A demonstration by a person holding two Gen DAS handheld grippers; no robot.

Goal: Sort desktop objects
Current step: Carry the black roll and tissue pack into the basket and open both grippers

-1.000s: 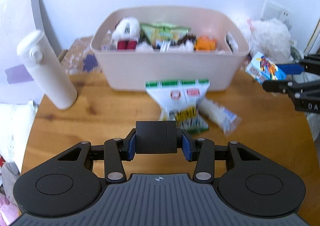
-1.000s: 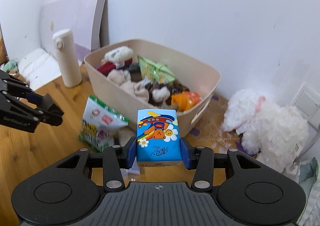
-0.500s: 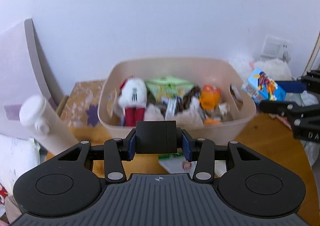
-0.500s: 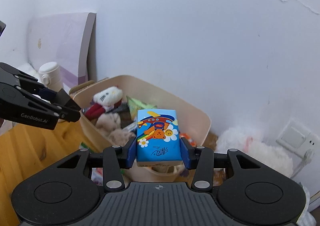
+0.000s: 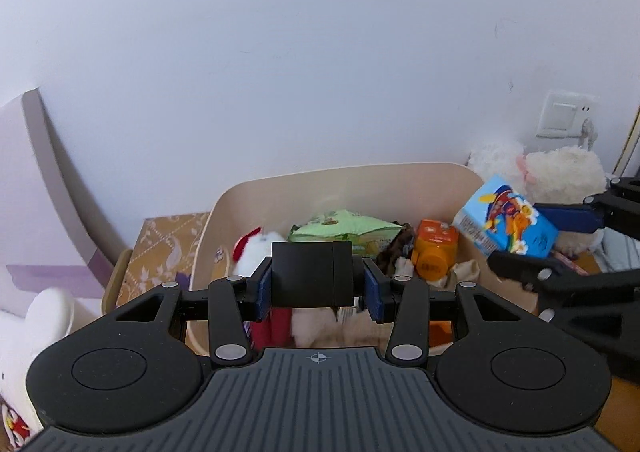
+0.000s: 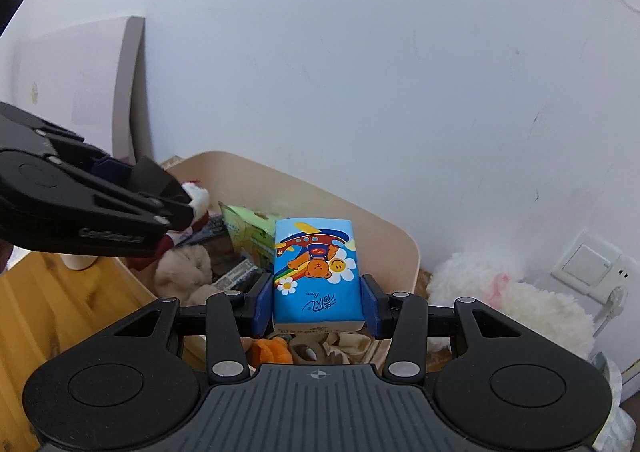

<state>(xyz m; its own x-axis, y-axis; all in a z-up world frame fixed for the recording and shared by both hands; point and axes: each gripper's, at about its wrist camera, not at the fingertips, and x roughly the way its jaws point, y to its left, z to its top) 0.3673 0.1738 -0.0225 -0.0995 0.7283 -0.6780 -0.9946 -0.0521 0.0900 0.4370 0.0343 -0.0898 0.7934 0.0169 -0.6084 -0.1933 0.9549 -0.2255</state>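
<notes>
- Far left, around 9 o'clock in the left wrist view: a pale purple board [image 5: 36, 187] leaning on the white wall [image 5: 320, 51]. Below it, at about 8 o'clock, there's a white bottle [image 5: 48, 316], only partly in view.
- Just right of that, a patterned tan box [image 5: 160, 252] sits right beside the beige bin [image 5: 340, 179].
- Dead center, a bit toward 6 o'clock: the left gripper [image 5: 318, 286] has its blue pads clamped on a black block [image 5: 312, 278], and it hangs over the near edge of the bin.
- Inside the bin it's pretty stuffed: a white plush with red bits [image 5: 256, 256], a green snack bag [image 5: 344, 230], an orange toy [image 5: 434, 252], plus some brownish fabric I can't really make out.
- Around 3 o'clock in the left wrist view: the right gripper [image 5: 520, 236] comes in from the side, jaws squeezed on the blue tissue pack [image 5: 508, 223], which hangs over the bin's right rim.
- Right wrist view shows the same grip up close: tissue pack [image 6: 316, 272] with the cartoon bear, pinched between both pads of the right gripper [image 6: 318, 308], bin contents below it. The left gripper [image 6: 160, 195] pokes in from 9 o'clock.
- Far right, at 3 to 4 o'clock: a fluffy white plush [image 6: 520, 300] outside the bin, and a wall socket [image 6: 588, 264] behind it.
</notes>
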